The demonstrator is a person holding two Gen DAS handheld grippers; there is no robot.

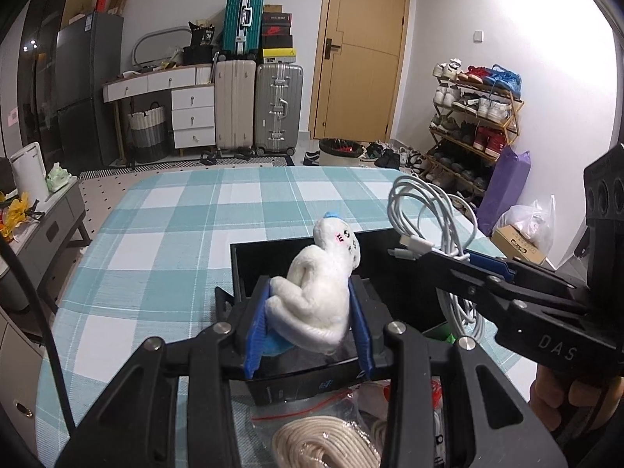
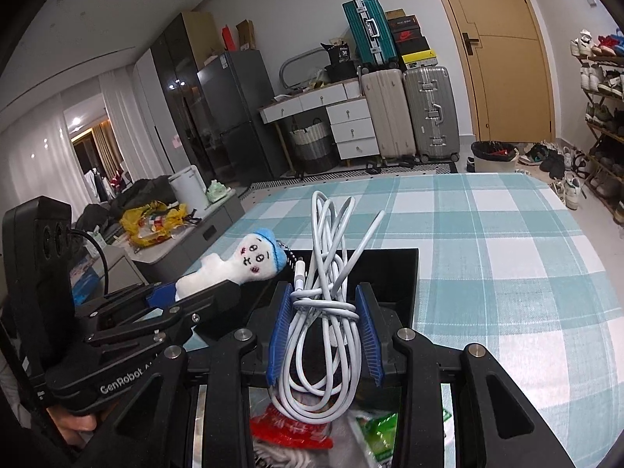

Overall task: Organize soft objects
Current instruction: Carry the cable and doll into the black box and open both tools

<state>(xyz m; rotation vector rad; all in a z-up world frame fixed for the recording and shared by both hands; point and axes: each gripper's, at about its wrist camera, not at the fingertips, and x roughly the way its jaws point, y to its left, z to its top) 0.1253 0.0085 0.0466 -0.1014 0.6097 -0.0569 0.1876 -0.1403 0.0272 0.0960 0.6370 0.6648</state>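
Plush doll [image 1: 323, 284] sits clamped in my left claw [image 1: 308, 327], head pointing away from me, hanging over the open black box [image 1: 241, 269] on the checked table [image 1: 175, 214]. To its right, my right claw [image 2: 323, 335] grips the coiled white cable [image 2: 323, 312], loops upright, also above the box.

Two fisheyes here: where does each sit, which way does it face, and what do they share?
Left wrist: sits on the left tool, looks along it and down over the box; shows its fingers shut on the doll, plus the right tool and a hand.
Right wrist: sits on the right tool, same heading; shows its fingers shut on the cable, with the left tool beside it.
Shared: doll, cable, box, table, door.
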